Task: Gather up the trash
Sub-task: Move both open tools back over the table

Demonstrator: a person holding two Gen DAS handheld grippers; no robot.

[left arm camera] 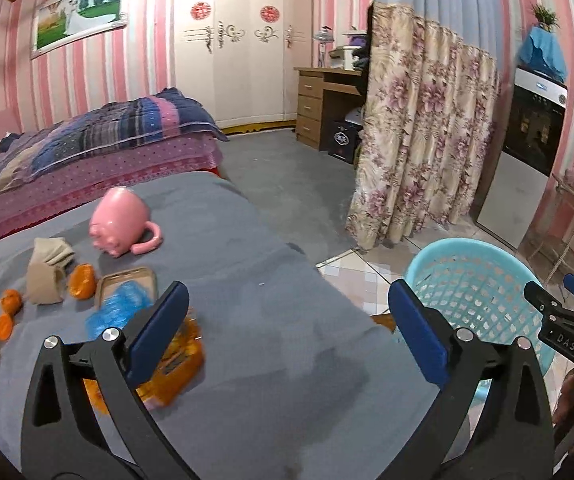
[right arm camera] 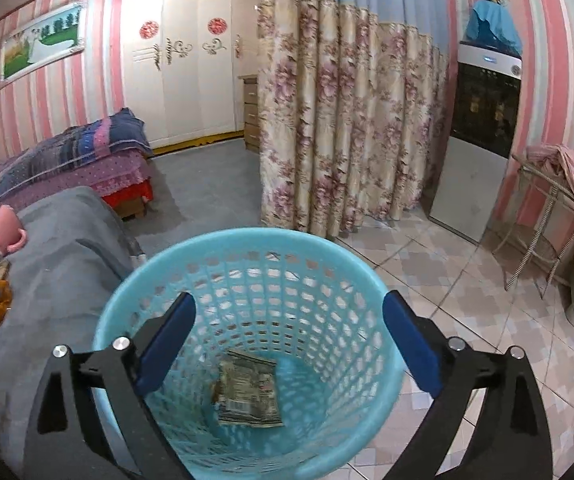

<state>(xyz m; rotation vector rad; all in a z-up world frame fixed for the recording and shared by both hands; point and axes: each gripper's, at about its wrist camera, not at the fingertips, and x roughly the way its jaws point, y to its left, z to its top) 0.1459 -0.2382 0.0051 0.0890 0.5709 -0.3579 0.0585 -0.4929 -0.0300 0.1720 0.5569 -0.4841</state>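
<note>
On the grey worktop (left arm camera: pixel 267 360) the trash still to collect lies in a loose cluster at the left: an orange wrapper (left arm camera: pixel 175 364) just behind the left finger of the left tongs (left arm camera: pixel 287 320), a blue crumpled film (left arm camera: pixel 121 312) lying over a shallow tray (left arm camera: pixel 127 284), orange peels (left arm camera: pixel 81 282) and some beige paper cups (left arm camera: pixel 45 280), with a pink mug (left arm camera: pixel 117 222) on its side further back. The left tongs stand wide open over bare cloth with nothing between the fingers. The right tongs (right arm camera: pixel 287 340) are also wide open and empty, held above the blue basket (right arm camera: pixel 247 240), which stands on the tiled floor just beside the worktop; one printed packet (right arm camera: pixel 247 390) already lies on its bottom.

The orange wrapper looks light, thin and crinkly, probably slick, so a pinch across a raised fold or a puckered edge should hold better than a flat face pressed to the cloth. The blue film seems softer still and may drag the tray along if caught low; take it at its highest crease. The peels look curved and slightly stiff, best pinched across the rim. The cups appear crushable, so a grip across the wall will flatten them, which does no harm here. The mug is likely hard, heavier and breakable, and seems no trash.
</note>
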